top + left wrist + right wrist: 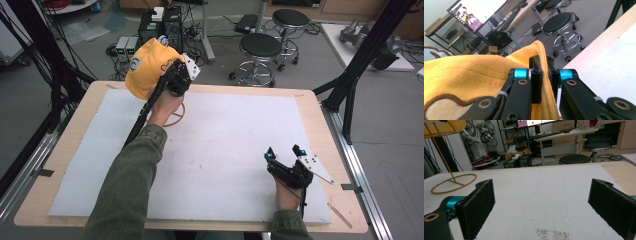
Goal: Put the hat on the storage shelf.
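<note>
Upper left of the high view: the left tongs (pixel 176 76) are clamped on the edge of a yellow cap (pixel 146 67) held above a wire stand (pixel 177 118) on the desk (pixel 310 107). Whether it is going on or coming off cannot be told. The right tongs (pixel 285 151) rest apart, lower right. The left gripper view shows the pinched fabric; the right gripper view shows the stand's ring base.

Your sleeves (pixel 131 185): olive green, both arms.
Your left gripper (pixel 543 72): black, cyan bands, brass-ringed screws.
Your right gripper (pixel 285 154): black, white plate, trailing cable.
</note>
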The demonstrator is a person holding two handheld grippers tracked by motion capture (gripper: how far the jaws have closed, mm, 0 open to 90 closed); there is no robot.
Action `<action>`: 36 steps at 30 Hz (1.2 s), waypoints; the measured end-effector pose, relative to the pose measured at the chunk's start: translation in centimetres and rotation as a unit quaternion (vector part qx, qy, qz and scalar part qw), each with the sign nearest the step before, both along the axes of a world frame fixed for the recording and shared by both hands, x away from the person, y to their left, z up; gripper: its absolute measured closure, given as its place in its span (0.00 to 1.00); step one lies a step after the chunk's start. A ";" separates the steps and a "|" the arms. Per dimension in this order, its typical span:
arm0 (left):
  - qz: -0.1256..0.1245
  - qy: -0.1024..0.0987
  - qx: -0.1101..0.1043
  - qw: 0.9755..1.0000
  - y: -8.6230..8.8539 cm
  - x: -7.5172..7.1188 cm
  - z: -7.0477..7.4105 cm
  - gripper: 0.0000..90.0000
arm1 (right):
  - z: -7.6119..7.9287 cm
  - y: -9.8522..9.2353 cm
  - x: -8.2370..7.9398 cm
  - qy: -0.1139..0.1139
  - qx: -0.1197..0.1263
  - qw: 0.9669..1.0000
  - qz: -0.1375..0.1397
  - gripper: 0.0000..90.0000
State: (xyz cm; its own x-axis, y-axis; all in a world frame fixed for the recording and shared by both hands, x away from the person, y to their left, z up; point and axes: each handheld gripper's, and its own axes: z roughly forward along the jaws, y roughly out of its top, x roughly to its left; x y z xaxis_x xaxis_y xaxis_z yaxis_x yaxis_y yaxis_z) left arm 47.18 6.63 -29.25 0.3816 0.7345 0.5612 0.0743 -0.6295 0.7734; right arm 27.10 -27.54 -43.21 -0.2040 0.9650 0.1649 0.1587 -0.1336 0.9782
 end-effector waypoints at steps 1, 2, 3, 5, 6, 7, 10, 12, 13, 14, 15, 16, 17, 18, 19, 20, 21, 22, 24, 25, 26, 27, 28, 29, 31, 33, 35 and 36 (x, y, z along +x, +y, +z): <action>-0.002 0.001 0.001 1.000 0.1 0.0 0.0 0.95 | 0.0 0.0 0.0 0.000 0.000 1.000 -0.001 0.06; -0.002 0.004 -0.001 1.000 0.1 -0.1 -0.1 0.95 | 0.0 0.0 0.0 0.000 0.000 1.000 -0.001 0.07; -0.003 0.002 -0.003 1.000 0.2 -0.1 -0.2 0.95 | 0.0 0.0 0.0 0.001 0.001 1.000 -0.002 0.07; -0.006 0.006 -0.001 1.000 0.3 -0.2 -0.3 0.95 | 0.0 0.0 0.0 0.001 0.002 1.000 -0.001 0.07; -0.007 0.006 -0.002 1.000 0.4 -0.2 -0.5 0.95 | 0.0 0.0 0.0 0.000 0.001 1.000 -0.002 0.07; -0.008 0.007 -0.004 1.000 0.4 -0.3 -0.6 0.95 | 0.0 0.0 0.0 0.000 0.001 1.000 -0.002 0.06; -0.011 0.008 -0.011 1.000 0.5 -0.4 -0.8 0.91 | 0.0 0.0 0.0 -0.001 0.001 1.000 -0.002 0.07; -0.012 0.005 -0.015 1.000 0.3 -0.5 -0.9 0.85 | 0.0 0.0 0.0 0.000 0.000 1.000 -0.003 0.07; -0.012 0.003 -0.012 1.000 0.1 -0.5 -1.0 0.82 | 0.0 0.0 0.0 0.001 0.002 1.000 -0.002 0.06; -0.013 0.000 -0.010 1.000 -0.1 -0.6 -1.1 0.82 | 0.0 0.0 0.0 -0.001 0.001 1.000 -0.002 0.06; -0.016 -0.003 -0.005 1.000 -0.3 -0.7 -1.1 0.80 | 0.0 0.1 0.0 -0.001 0.001 1.000 -0.003 0.06; -0.021 -0.005 -0.004 1.000 -0.5 -0.8 -1.1 0.79 | 0.0 0.1 0.0 -0.001 0.000 1.000 -0.003 0.06; -0.025 -0.009 -0.005 1.000 -0.7 -1.0 -1.1 0.77 | 0.0 0.1 0.0 -0.001 0.000 1.000 -0.002 0.07; -0.026 -0.014 -0.006 1.000 -0.9 -1.1 -1.0 0.75 | 0.0 0.1 0.0 -0.001 -0.001 1.000 -0.003 0.07; -0.027 -0.018 -0.009 0.999 -1.0 -1.2 -1.0 0.72 | 0.0 0.1 0.0 -0.001 -0.001 1.000 -0.003 0.06; -0.030 -0.025 -0.013 0.999 -1.1 -1.4 -0.8 0.70 | 0.0 0.1 0.0 -0.001 -0.001 1.000 -0.003 0.07; -0.033 -0.032 -0.017 0.999 -1.2 -1.6 -0.7 0.68 | 0.0 0.0 0.0 -0.001 -0.001 1.000 -0.003 0.06; -0.037 -0.039 -0.020 0.998 -1.3 -1.8 -0.5 0.66 | 0.0 0.0 0.0 0.000 -0.001 1.000 -0.002 0.06; -0.043 -0.051 -0.030 0.997 -1.3 -2.1 -0.1 0.62 | 0.0 0.0 0.0 0.001 -0.001 1.000 -0.002 0.06; -0.047 -0.055 -0.037 0.997 -1.2 -2.2 0.2 0.61 | 0.0 0.0 0.0 0.001 -0.001 1.000 -0.002 0.06; -0.051 -0.057 -0.046 0.996 -1.1 -2.3 0.4 0.59 | 0.0 0.0 0.0 0.001 0.000 1.000 -0.002 0.06; -0.054 -0.059 -0.056 0.995 -1.0 -2.4 0.7 0.58 | 0.0 0.0 0.0 0.000 0.000 1.000 -0.002 0.06; -0.056 -0.061 -0.066 0.994 -0.9 -2.5 0.9 0.56 | 0.0 0.1 0.0 -0.001 0.000 1.000 -0.002 0.06; -0.057 -0.064 -0.075 0.994 -0.7 -2.6 1.1 0.54 | 0.0 0.1 0.0 0.000 0.000 1.000 -0.001 0.06; -0.059 -0.063 -0.099 0.991 -0.4 -2.7 1.5 0.48 | 0.0 0.1 0.0 0.000 0.000 1.000 -0.001 0.06; -0.062 -0.064 -0.119 0.989 0.0 -2.8 2.0 0.43 | 0.0 0.0 0.0 0.001 0.000 1.000 -0.001 0.06; -0.067 -0.066 -0.137 0.986 0.4 -3.1 2.4 0.40 | 0.0 0.0 0.0 0.001 0.000 1.000 -0.001 0.06; -0.071 -0.068 -0.146 0.984 0.5 -3.2 2.6 0.39 | 0.0 0.0 0.0 0.001 0.001 1.000 -0.001 0.07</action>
